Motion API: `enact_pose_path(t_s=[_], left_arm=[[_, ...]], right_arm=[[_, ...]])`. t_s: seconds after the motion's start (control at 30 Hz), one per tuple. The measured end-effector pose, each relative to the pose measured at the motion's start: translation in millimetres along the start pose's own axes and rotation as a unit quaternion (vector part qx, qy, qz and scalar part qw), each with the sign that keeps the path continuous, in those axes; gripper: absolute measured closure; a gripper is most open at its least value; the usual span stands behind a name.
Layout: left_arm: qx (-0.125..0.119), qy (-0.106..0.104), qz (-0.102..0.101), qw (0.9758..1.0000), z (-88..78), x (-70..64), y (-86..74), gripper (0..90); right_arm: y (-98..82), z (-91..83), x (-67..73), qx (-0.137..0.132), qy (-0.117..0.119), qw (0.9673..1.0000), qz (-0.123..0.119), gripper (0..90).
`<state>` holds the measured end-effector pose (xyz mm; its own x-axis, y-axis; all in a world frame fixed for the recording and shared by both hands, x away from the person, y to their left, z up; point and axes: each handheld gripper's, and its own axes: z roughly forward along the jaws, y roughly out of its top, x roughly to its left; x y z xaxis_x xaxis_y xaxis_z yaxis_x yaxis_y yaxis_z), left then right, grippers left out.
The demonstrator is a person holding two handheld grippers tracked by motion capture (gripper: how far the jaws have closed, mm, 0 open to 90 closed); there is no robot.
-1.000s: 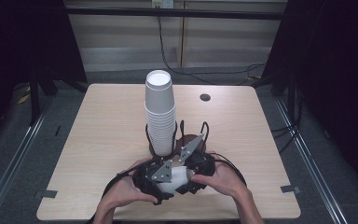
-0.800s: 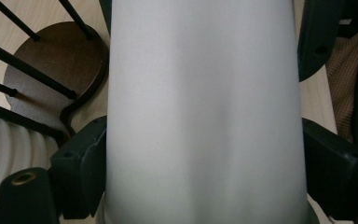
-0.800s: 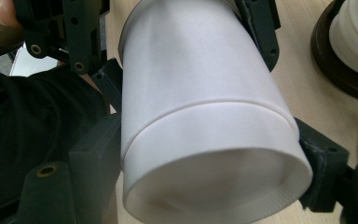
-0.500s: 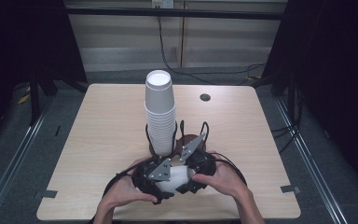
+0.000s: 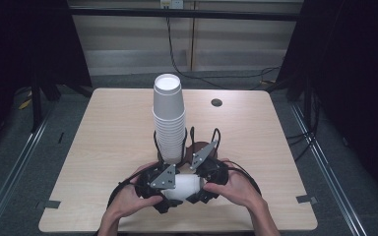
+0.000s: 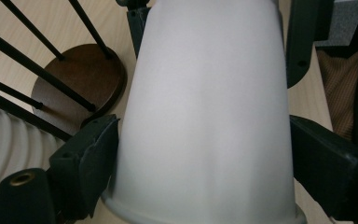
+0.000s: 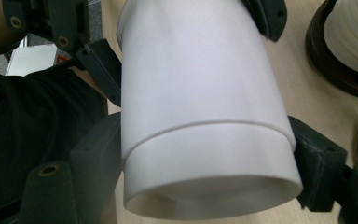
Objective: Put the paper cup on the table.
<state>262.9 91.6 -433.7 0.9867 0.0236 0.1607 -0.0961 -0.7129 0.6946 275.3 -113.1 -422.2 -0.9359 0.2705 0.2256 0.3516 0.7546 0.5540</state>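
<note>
A: Why are both hands crowded together at the near edge of the table (image 5: 103,147)?

B: They share one load. The left gripper (image 6: 200,154) and the right gripper (image 7: 205,154) both hold nested white cups (image 5: 184,186) lying on their side, low over the near middle of the table, just in front of the cup holder (image 5: 197,147).

A: Nested? It looks like one cup.

B: In the right gripper view a rim line runs across the cup wall, so one cup sits inside another. My guess is they are being pulled apart: each gripper takes one end so the two can slide off each other.

A: How do the fingers stand?

B: The left fingers (image 6: 86,165) press on the cup wall on both sides near its wide rim, though they have eased open a little in the last second. The right fingers (image 7: 317,158) clamp the other end, one each side, and have just closed slightly on it.

A: And the tall stack (image 5: 169,118)?

B: It stands upright in the holder, whose black wire posts and brown base keep it from tipping, at the middle of the table just beyond the grippers. Being so near, it is probably where single cups come from or go to.
</note>
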Motion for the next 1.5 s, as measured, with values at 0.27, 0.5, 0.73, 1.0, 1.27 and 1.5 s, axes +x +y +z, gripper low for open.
enact_pose_path(t_s=[0.27, 0.5, 0.73, 1.0, 1.27, 1.5], left_arm=[[-0.028, 0.000, -0.015, 0.9995, -6.4, 1.2, -1.3, 13.9], [-0.069, 0.017, -0.033, 0.9969, -14.2, 3.2, -4.0, 15.7], [-0.111, 0.020, -0.058, 0.9920, -19.7, 0.8, -11.3, 15.8], [-0.144, 0.028, -0.092, 0.9848, -24.0, 4.3, -21.0, 15.7], [-0.170, 0.032, -0.123, 0.9772, -24.6, 5.8, -33.5, 15.6], [-0.187, 0.031, -0.139, 0.9720, -26.4, 5.4, -43.3, 15.6]], right_arm=[[-1.3, -4.5, 0.0, -0.003, -0.003, 1.0000, 0.004, 22.5], [-8.0, -6.3, -3.1, -0.001, -0.005, 0.9999, 0.015, 22.4], [-20.1, -12.1, -10.1, -0.014, -0.019, 0.9991, 0.035, 22.4], [-31.0, -21.5, -15.0, -0.045, -0.039, 0.9968, 0.054, 22.3], [-38.0, -22.0, -20.6, -0.096, -0.036, 0.9926, 0.065, 22.4], [-42.2, -22.9, -17.7, -0.133, -0.037, 0.9881, 0.068, 22.4]])
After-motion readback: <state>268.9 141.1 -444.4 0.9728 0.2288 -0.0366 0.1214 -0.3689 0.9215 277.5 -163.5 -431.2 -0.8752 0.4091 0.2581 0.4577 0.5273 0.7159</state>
